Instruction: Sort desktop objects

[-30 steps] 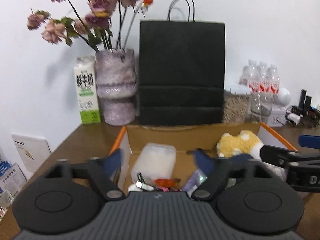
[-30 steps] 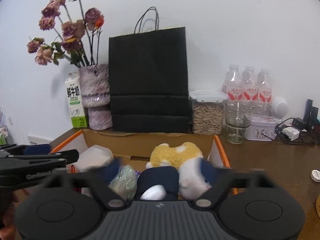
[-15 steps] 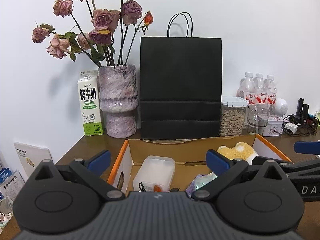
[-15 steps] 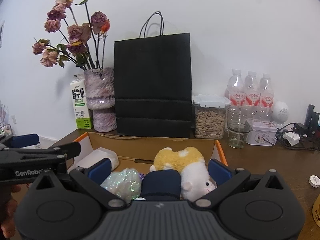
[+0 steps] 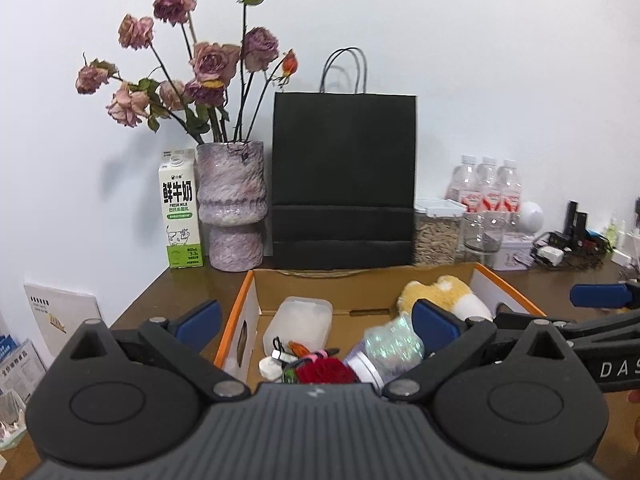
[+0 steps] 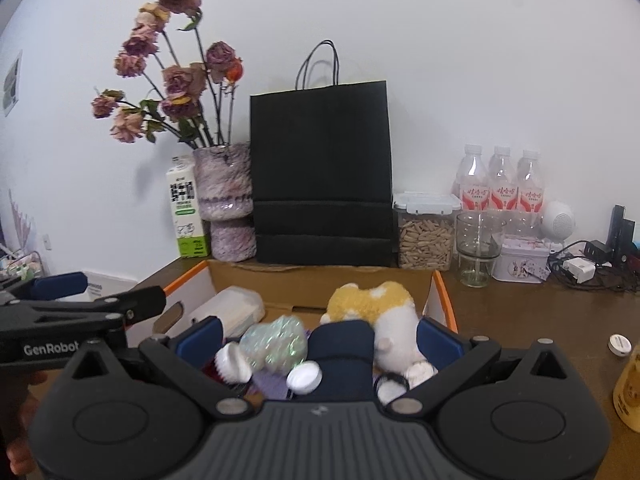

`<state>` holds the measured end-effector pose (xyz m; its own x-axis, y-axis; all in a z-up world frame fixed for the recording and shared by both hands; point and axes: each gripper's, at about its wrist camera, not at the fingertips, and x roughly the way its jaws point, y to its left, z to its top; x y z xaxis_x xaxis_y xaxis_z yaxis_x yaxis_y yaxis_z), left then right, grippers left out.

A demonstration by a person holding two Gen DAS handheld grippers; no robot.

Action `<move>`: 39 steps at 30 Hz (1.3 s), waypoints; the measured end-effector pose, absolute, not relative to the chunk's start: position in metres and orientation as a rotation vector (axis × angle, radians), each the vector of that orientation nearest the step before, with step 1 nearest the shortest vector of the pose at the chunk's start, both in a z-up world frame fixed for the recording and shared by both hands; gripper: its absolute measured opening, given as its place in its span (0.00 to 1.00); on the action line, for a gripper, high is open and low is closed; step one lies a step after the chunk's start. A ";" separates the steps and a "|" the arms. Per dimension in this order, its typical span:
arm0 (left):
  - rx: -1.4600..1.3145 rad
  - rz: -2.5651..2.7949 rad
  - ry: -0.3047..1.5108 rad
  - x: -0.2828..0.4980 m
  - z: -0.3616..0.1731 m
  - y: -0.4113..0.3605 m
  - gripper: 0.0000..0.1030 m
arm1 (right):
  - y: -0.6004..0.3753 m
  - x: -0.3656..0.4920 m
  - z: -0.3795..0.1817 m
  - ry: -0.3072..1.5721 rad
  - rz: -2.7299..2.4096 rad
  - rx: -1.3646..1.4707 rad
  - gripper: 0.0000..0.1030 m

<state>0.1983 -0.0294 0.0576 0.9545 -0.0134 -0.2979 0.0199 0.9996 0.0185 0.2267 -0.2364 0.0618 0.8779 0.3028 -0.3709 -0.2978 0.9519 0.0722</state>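
black paper bag (image 5: 343, 184), vase (image 5: 232, 210), milk carton (image 5: 181, 209)

The milk carton (image 5: 181, 210), at 9 o'clock from the vase (image 5: 232, 208), carries large Chinese characters "鲜牛奶", with "FRESH MILK" beneath and "3.3" near its green base. The right tool (image 5: 608, 364), seen from the left wrist view at 3 o'clock, shows the white letters "DAS", cut off by the edge. The left tool (image 6: 52, 344), seen from the right wrist view at 9 o'clock, reads "GenRobot". The water bottles' (image 6: 502, 184) red labels are too small to read.

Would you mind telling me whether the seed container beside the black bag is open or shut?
Shut: the seed container has its white lid seated flat on top.
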 end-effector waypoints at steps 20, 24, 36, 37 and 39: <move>0.047 -0.060 0.417 0.105 0.022 -0.030 1.00 | -0.235 0.117 0.030 0.482 0.325 -0.008 1.00; 0.040 -0.029 0.429 0.089 0.016 -0.030 1.00 | -0.236 0.102 0.023 0.504 0.324 -0.010 1.00; 0.034 0.018 0.423 0.067 0.016 -0.030 1.00 | -0.235 0.079 0.019 0.495 0.319 0.005 1.00; 0.034 0.019 0.422 0.067 0.017 -0.030 1.00 | -0.235 0.079 0.020 0.493 0.320 0.005 1.00; 0.032 0.018 0.424 0.067 0.017 -0.030 1.00 | -0.235 0.078 0.021 0.491 0.321 0.004 1.00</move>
<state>0.0666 -0.0296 0.0169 0.9111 0.0241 -0.4115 -0.0109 0.9994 0.0343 0.0780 -0.2349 0.0206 0.8328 0.3040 -0.4627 -0.3021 0.9499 0.0803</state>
